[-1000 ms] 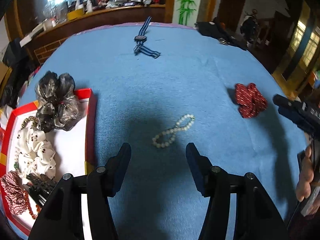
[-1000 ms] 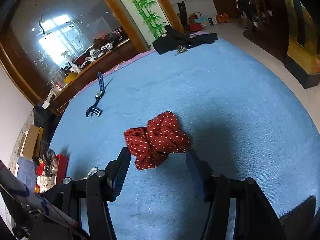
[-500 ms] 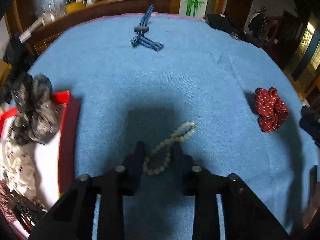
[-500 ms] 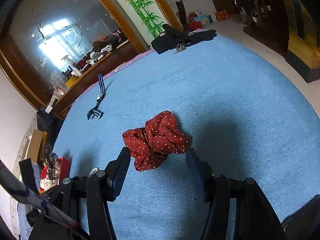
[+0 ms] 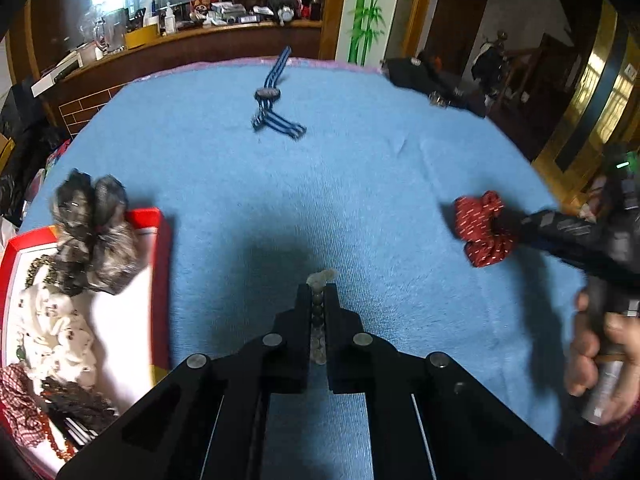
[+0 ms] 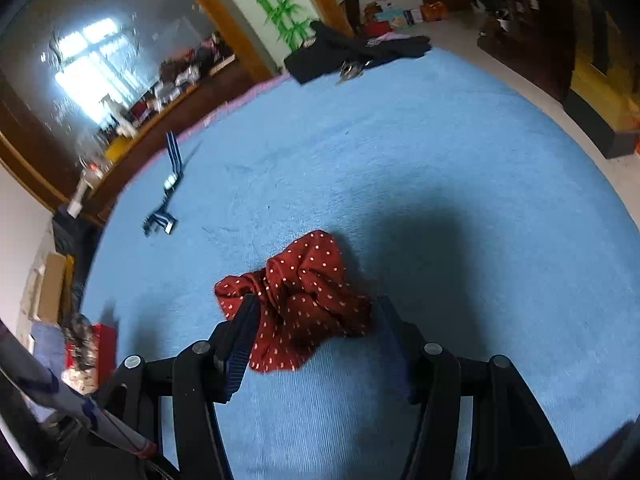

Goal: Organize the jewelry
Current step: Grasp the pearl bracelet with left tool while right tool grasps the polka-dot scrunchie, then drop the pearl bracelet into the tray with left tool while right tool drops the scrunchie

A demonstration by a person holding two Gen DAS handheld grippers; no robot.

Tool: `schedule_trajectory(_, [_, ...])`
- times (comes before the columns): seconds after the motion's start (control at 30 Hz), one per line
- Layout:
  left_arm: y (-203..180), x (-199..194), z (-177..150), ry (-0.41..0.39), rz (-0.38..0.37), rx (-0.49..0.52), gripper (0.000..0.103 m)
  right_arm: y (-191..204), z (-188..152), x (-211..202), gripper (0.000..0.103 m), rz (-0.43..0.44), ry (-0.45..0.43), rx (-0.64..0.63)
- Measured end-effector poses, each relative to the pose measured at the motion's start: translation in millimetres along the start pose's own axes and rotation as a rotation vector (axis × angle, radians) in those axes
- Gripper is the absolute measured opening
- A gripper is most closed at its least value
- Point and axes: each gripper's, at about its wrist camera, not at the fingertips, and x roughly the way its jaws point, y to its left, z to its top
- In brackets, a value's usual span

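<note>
A string of pale pearl beads (image 5: pixel 319 280) is pinched between the jaws of my left gripper (image 5: pixel 318 294), which is shut on it just above the blue cloth (image 5: pixel 360 184); one end of the string pokes out past the fingertips. A red scrunchie with white dots (image 6: pixel 304 284) lies on the cloth between the fingers of my right gripper (image 6: pixel 316 300). Those jaws are closing around it. The left finger (image 6: pixel 242 324) touches the fabric, while the right finger stands at its edge. The same scrunchie (image 5: pixel 480 232) shows at the right of the left wrist view.
A red-rimmed white tray (image 5: pixel 160 280) at the left holds a grey-black scrunchie (image 5: pixel 92 236), a white dotted scrunchie (image 5: pixel 56 328) and several beaded pieces. A blue striped ribbon (image 5: pixel 272 108) lies far back. Black cloth with keys (image 6: pixel 352 52) sits at the far edge. A hand (image 5: pixel 592 352) holds the right gripper.
My left gripper came down over the pearl string and shut on it. My right gripper moved forward, so the red scrunchie now sits between its fingers, which have narrowed slightly.
</note>
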Motion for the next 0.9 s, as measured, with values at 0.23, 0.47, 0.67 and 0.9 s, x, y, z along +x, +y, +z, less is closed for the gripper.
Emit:
schedule_trajectory(0.23, [22, -47, 2, -0.085, -0.026, -0.019, 0.005, 19, -12, -21, 0.005, 0.081, -0.078, -0.081])
schedule_trajectory(0.47, [70, -112, -15, -0.176, 0.023, -0.062, 0.005, 99, -61, -74, 0.005, 0.330, -0.140, -0.231])
schedule_trajectory(0.67, [119, -155, -40, -0.216, 0.093, -0.114, 0.005, 177, -111, -92, 0.006, 0.485, -0.091, -0.380])
schedule_trajectory(0.9, [178, -167, -87, -0.192, 0.179, -0.190, 0.005, 246, -172, -92, 0.006, 0.594, 0.006, -0.521])
